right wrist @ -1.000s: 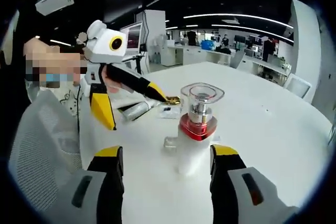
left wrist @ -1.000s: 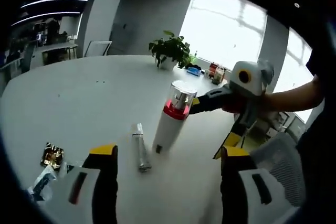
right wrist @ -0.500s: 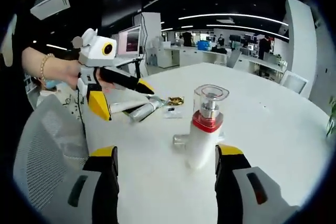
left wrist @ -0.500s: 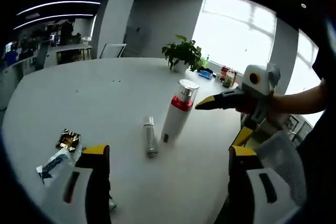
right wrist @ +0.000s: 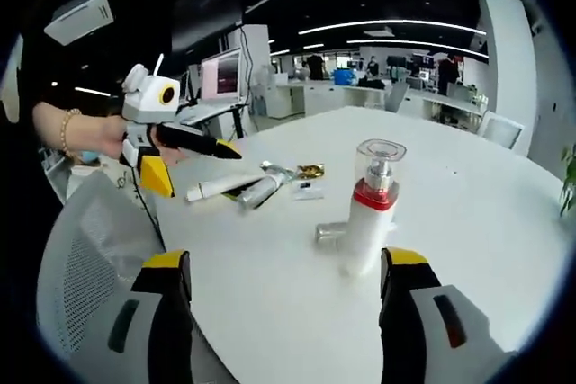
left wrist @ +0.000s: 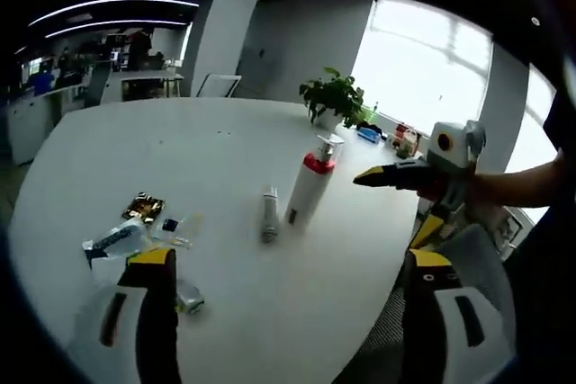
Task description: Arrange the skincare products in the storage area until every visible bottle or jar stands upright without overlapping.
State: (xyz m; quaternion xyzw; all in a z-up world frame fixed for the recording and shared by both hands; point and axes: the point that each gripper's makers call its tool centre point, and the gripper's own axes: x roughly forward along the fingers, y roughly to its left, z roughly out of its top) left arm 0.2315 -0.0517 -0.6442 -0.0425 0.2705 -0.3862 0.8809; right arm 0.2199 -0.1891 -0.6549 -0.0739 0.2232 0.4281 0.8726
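Upright on the white counter (left wrist: 135, 150) stands the pump bottle (left wrist: 309, 190) with a red collar and clear cap, a small silver tube (left wrist: 269, 214) lying just beside it. Near the counter edge lie a gold sachet (left wrist: 144, 207) and other tubes (right wrist: 236, 188). Both the left gripper (left wrist: 286, 312) and right gripper (right wrist: 281, 312) have fingers spread wide, holding nothing, apart from the bottle.
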